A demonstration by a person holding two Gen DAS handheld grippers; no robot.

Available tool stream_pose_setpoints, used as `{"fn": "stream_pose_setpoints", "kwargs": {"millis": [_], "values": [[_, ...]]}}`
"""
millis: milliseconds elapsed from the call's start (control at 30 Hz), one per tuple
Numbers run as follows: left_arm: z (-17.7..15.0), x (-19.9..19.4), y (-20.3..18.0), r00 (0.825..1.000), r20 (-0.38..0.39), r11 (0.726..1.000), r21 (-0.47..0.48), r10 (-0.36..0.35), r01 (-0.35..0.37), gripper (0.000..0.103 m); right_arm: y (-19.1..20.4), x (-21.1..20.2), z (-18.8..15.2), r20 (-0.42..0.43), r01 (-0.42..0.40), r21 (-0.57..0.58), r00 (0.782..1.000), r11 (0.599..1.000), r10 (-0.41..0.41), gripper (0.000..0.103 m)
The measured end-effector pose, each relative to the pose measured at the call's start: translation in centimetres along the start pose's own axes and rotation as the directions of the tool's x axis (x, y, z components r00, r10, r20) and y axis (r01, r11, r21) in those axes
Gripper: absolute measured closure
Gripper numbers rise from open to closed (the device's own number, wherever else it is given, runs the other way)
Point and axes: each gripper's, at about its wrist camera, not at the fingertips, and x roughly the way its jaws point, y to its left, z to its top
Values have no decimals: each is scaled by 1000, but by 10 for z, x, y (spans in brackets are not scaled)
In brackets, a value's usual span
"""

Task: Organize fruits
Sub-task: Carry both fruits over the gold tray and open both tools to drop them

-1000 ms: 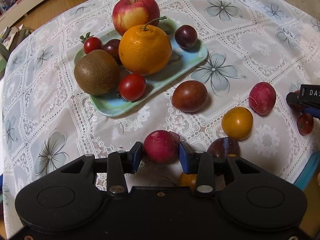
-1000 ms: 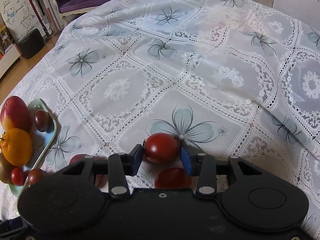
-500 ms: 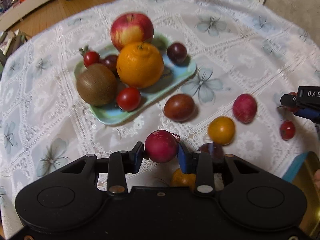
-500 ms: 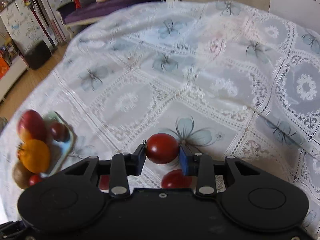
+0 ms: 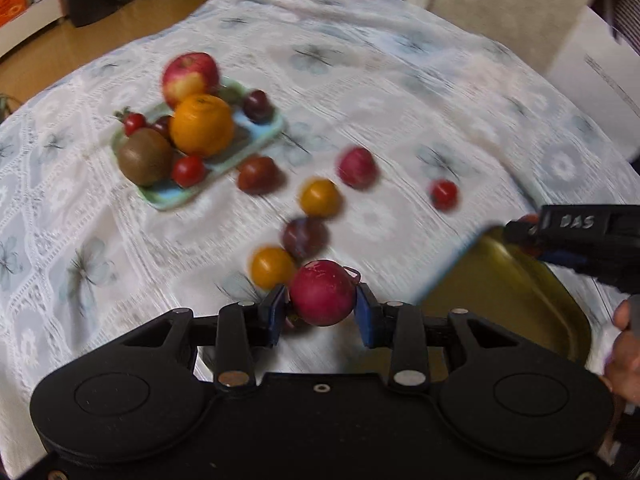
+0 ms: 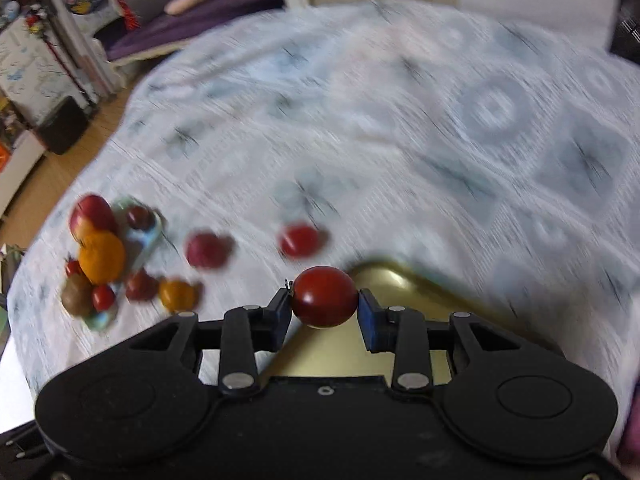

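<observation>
We find two fruits in hand. The left gripper (image 5: 322, 312) is clamped on a pinkish-red fruit (image 5: 322, 293), held clear above the tablecloth (image 5: 380, 92) near its front edge. The right gripper (image 6: 323, 316) is clamped on a dark red tomato (image 6: 324, 296), held over the near-left corner of a gold tray (image 6: 400, 284). In the left view the same tray (image 5: 500, 280) lies at the front right edge of the table, with the right gripper (image 5: 520, 236) at its far rim.

Loose fruit remains on the cloth: two orange ones (image 5: 320, 198) (image 5: 272, 267), a dark plum (image 5: 305, 238), a brownish tomato (image 5: 258, 175), a pink fruit (image 5: 357, 168) and a small red tomato (image 5: 444, 195). Toward the far left sits a green plate (image 5: 172, 198) carrying an apple (image 5: 191, 78), an orange (image 5: 201, 125), a kiwi (image 5: 145, 156) and small red fruit.

Both views are motion-blurred, so fine contact cannot be checked.

We judge the step in hand to be delivery of both fruits to the gold tray. To do it well, each gripper should come low over the tray floor before the fingers part, since round fruit dropped from height will roll or bounce out over the shallow rim. The two grippers should release well apart so neither fruit knocks the other, and the left should cross the loose fruit without brushing it.
</observation>
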Motion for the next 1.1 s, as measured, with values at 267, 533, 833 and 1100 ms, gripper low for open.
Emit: {"fn": "stream_pose_setpoints", "kwargs": {"millis": [267,533,833,1100], "values": [[-44,3,-33,997,-70,995,89,-31,37,59,-41,-15,-57,-127,93,102,989,990,-79,67],[-64,9,-52,995,-96,981,195,6,13,58,-58,-18,-77,-224,155,152,967,976,-119,67],[-67,12,-47,990,-136,979,194,-39,65,59,-55,-18,-81,-250,175,134,958,975,-138,67],[-64,6,-43,994,-102,979,190,-50,69,58,-53,-17,-83,-267,174,140,955,975,-132,65]]}}
